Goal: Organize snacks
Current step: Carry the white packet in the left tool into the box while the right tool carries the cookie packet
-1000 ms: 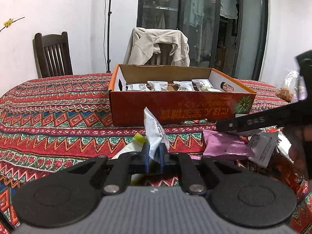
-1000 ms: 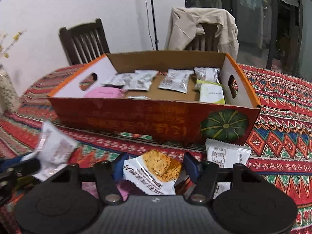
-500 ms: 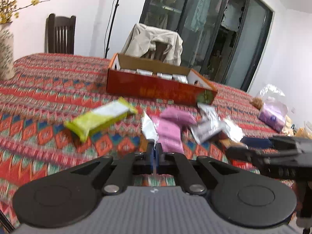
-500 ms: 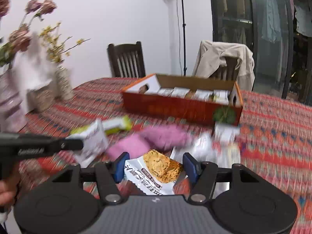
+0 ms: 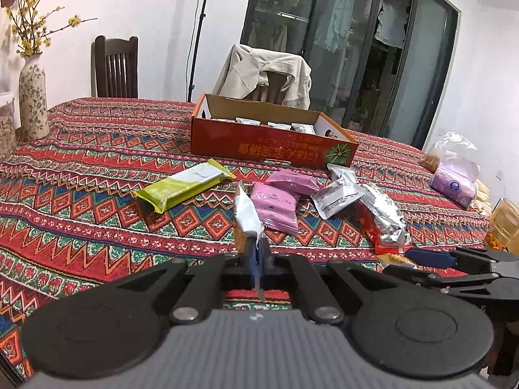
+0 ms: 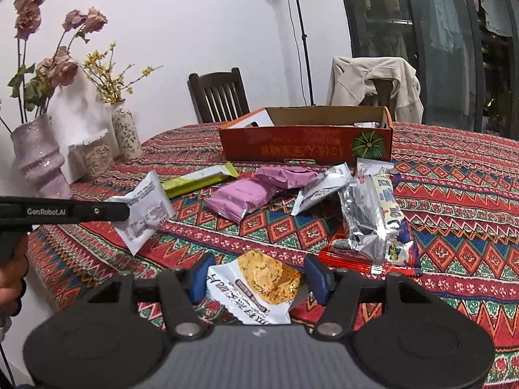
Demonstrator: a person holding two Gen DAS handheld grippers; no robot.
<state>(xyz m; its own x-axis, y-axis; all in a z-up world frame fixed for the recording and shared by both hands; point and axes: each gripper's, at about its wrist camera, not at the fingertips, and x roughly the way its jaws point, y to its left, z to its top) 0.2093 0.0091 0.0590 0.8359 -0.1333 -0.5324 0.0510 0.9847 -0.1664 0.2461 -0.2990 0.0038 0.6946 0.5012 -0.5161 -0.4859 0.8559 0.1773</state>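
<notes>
Left tongs pinch a white sachet by its edge, right tongs clamp a cracker packet; either could slip free before the orange box at 12 o'clock.

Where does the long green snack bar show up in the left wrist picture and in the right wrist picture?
Left wrist: the green bar lies left of centre on the tablecloth, left of the pink packets.
Right wrist: the same bar lies left of centre, left of the pink packets.
Shared landmark: the orange box behind it.
</notes>
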